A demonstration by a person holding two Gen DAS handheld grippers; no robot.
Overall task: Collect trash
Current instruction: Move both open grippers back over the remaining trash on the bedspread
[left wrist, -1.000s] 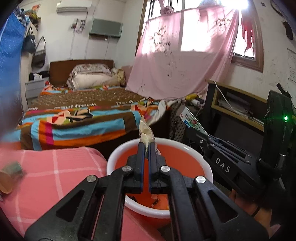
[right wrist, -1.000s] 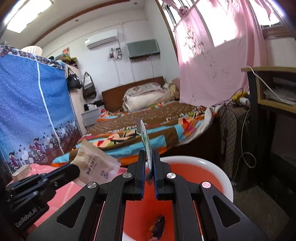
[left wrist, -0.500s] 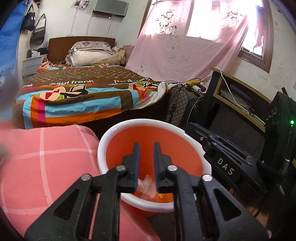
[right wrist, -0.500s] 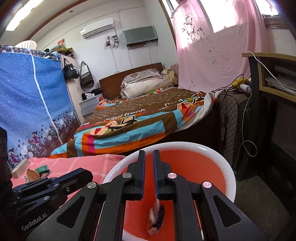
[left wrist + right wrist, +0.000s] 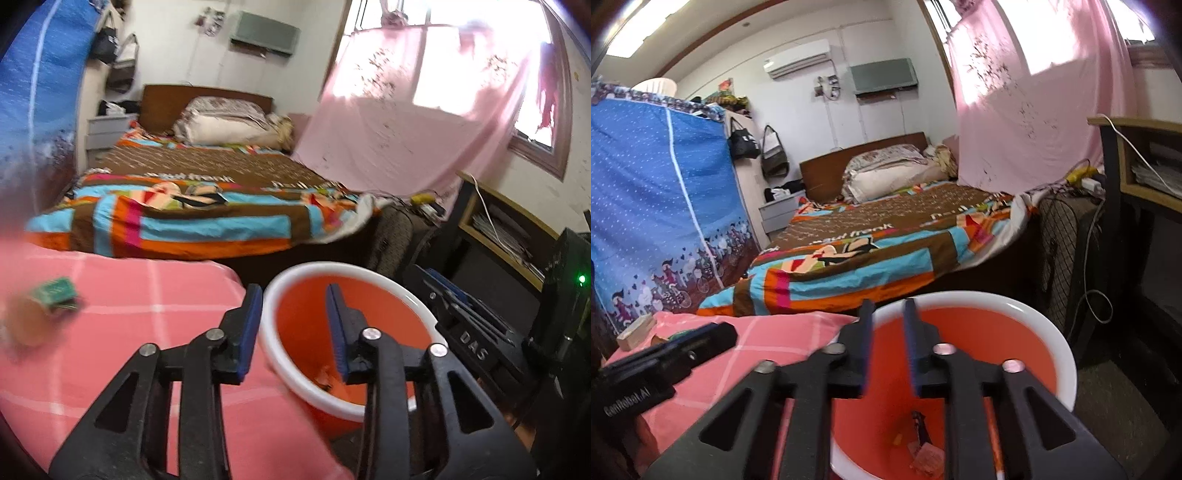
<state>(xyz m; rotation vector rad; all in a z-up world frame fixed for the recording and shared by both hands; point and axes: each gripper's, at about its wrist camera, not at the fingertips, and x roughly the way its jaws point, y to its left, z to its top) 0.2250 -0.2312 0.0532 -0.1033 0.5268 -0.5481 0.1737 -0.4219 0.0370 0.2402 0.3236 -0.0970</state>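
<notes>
Since half a second ago both grippers have spread wider, and the left one has swung left so the pink cloth fills more of its view; the scraps they let go now lie in the bucket.

Left wrist view: left gripper [image 5: 294, 325] jaws wide apart, nothing between them. It straddles the near-left rim of the orange bucket [image 5: 388, 284], one finger over the pink checked cloth [image 5: 147, 302], the other over the bucket's inside. A small scrap shows at the bucket bottom, mostly hidden by the finger. A green packet [image 5: 57, 293] lies blurred on the cloth at far left, beside a tan item too smeared to name. Right gripper [image 5: 469, 325] sits just beyond the bucket's right rim.

Right wrist view: right gripper [image 5: 888, 343] jaws parted, empty, poised over the bucket [image 5: 1049, 332]. Trash pieces [image 5: 925, 446] rest on the bucket floor: a dark wrapper and pale scraps. The left gripper [image 5: 676, 350] lies over the pink cloth [image 5: 768, 339].
</notes>
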